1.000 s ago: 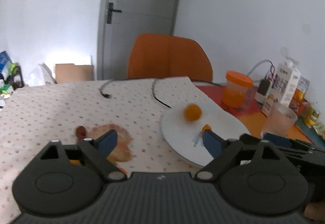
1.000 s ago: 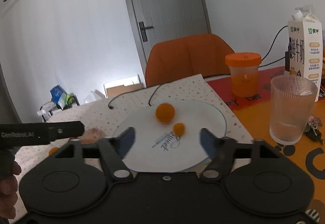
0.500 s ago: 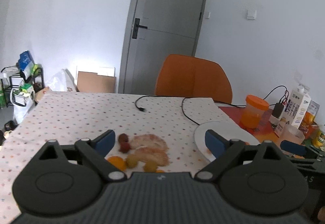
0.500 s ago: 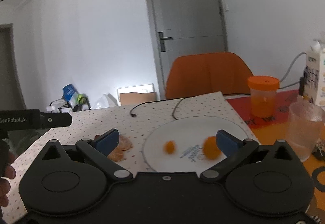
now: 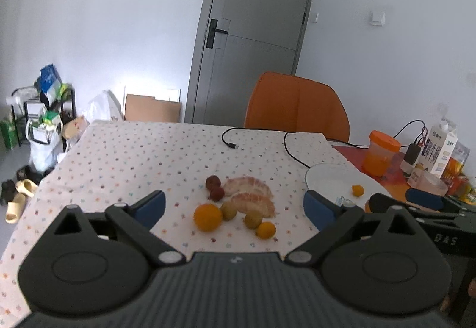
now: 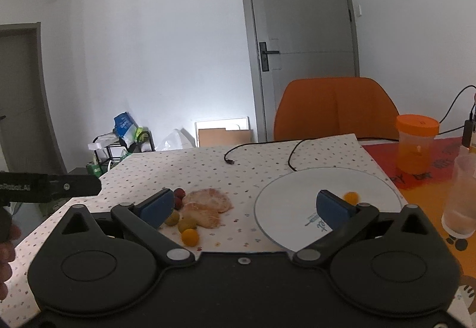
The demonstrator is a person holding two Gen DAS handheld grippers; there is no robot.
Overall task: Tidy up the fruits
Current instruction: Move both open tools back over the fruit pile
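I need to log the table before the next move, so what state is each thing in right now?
Left gripper: opening, nothing between its jaws.
Right gripper: open, empty.
White plate: one small orange fruit visible on it.
Orange-lidded jar: closed.
Door: shut.
Cable plug: unplugged, lying on the tablecloth.

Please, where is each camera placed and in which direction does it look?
Left wrist: on the left gripper, facing the fruit pile; own open fingers show.
Right wrist: on the right gripper, facing the white plate; own open fingers, plus a hand at the left edge.
Shared: fruit pile, plate, orange chair, grey door.
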